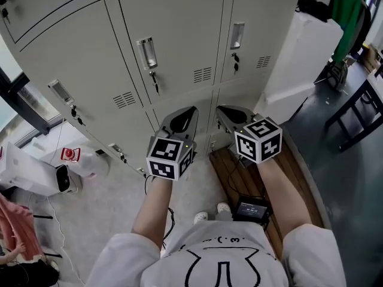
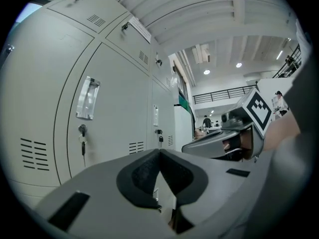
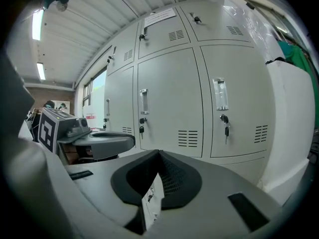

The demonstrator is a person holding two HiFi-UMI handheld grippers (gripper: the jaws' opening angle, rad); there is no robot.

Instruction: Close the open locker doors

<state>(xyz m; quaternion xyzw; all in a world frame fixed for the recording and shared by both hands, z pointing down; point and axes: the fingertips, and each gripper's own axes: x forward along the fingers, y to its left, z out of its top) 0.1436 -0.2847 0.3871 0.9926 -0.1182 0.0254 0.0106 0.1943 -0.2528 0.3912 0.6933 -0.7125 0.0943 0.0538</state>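
A bank of grey lockers (image 1: 173,34) fills the upper part of the head view. Every door I can see lies flush, each with a recessed handle (image 1: 147,52) and a key hanging in its lock (image 1: 155,81). My left gripper (image 1: 190,110) and right gripper (image 1: 220,109) are held side by side, pointing at the lower doors and a short way off them. Both are shut with nothing between the jaws. The left gripper view looks along the closed tips (image 2: 159,152) at the flush doors (image 2: 109,118). The right gripper view shows its shut tips (image 3: 159,152) and more closed doors (image 3: 169,103).
A wooden slatted bench (image 1: 236,169) lies by my feet, with a black device (image 1: 251,208) on it. To the left are a white bin (image 1: 36,175) and a red-labelled bag (image 1: 75,157). A white column (image 1: 305,58) stands right of the lockers, with black table legs (image 1: 359,109) beyond.
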